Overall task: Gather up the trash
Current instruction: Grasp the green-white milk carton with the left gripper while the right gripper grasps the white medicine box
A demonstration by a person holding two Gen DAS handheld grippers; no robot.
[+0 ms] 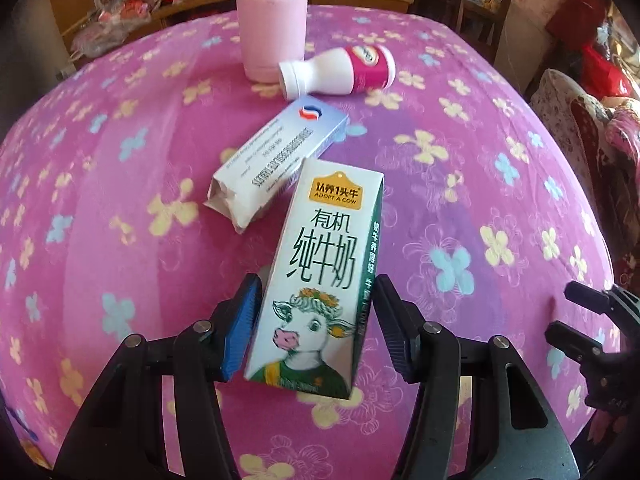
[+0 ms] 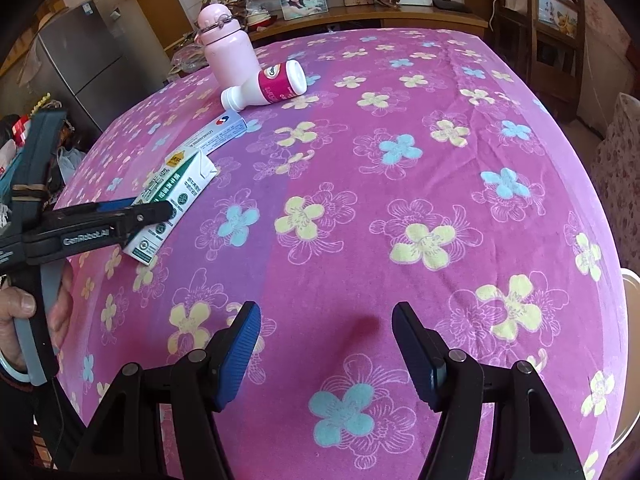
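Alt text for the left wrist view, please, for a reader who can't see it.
The left gripper is clamped on a white milk carton printed with a cartoon cow, over a table with a pink flowered cloth. Beyond the carton lie a pale blue cardboard box, a white bottle on its side, and an upright pink flask.

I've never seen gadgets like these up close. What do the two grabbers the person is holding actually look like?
Each is a black, angular two-finger clamp with silver pivot pins and ribbed blue pads inside the fingers. The left gripper carries white "GenRobot.AI" lettering on its side and has a grey handle. The right gripper looks the same. A dark cuff shows at the hand.
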